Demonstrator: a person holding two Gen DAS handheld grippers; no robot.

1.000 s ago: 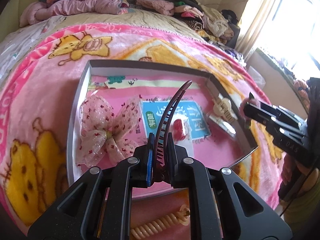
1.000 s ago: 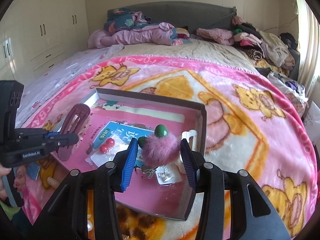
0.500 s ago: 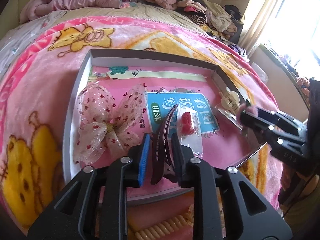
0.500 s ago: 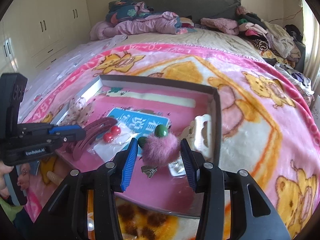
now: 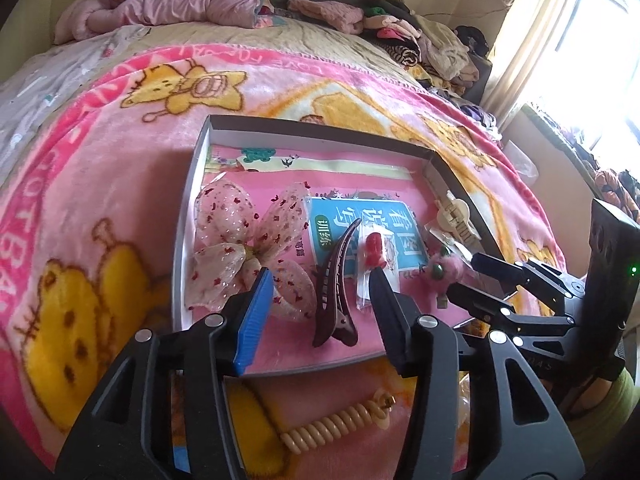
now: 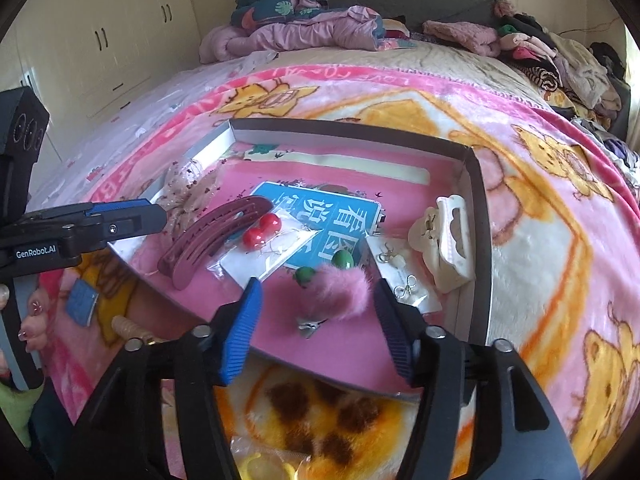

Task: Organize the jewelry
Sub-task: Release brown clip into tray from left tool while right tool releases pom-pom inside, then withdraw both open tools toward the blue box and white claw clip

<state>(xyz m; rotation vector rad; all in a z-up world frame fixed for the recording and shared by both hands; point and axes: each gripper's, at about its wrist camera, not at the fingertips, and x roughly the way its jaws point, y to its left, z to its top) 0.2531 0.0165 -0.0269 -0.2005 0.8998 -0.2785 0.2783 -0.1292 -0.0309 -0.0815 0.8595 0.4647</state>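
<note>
A shallow grey box lies on the bed with a pink lining. In it lie a maroon hair clip, a sheer dotted bow, red bead earrings in a bag, a cream claw clip and a pink fluffy clip with green beads. My left gripper is open just behind the maroon clip. My right gripper is open around the fluffy clip, which rests on the lining.
A cream spiral hair tie lies on the pink cartoon blanket in front of the box. Small silver earrings in a bag lie by the claw clip. Piled clothes sit at the bed's head. A window is at right.
My left gripper lowered the maroon clip into the box and opened, leaving it on the lining. My right gripper opened and the fluffy clip now rests in the box.
</note>
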